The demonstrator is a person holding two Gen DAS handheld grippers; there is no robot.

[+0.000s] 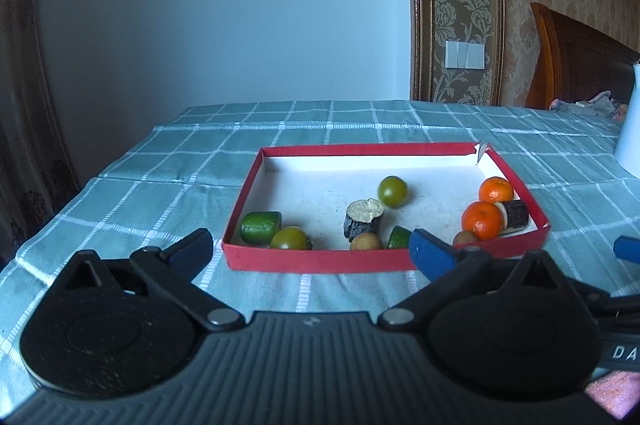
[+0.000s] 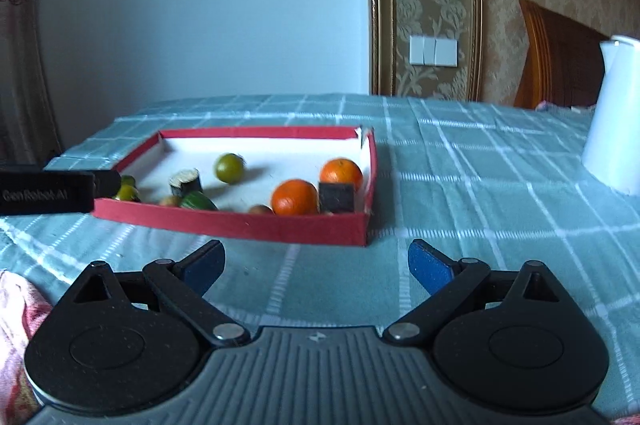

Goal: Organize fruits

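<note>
A red tray (image 1: 320, 261) with a white floor lies on the checked tablecloth. In it are two oranges (image 1: 482, 220) at the right, a round green fruit (image 1: 393, 191), another green one (image 1: 291, 238) near the front wall, cucumber pieces (image 1: 260, 227), dark cut cylinders (image 1: 363, 219) and small brown fruits (image 1: 366, 242). My left gripper (image 1: 312, 249) hangs open just before the tray's front wall, with nothing between its fingers. My right gripper (image 2: 318, 259) is open over bare cloth in front of the tray (image 2: 240, 225), near its right corner; the oranges (image 2: 295, 197) lie beyond it.
A white jug (image 2: 612, 129) stands on the table to the right of the tray. A wooden headboard (image 1: 580, 65) and a wall rise behind the table's far edge. Pink cloth (image 2: 16, 309) shows at the lower left of the right wrist view.
</note>
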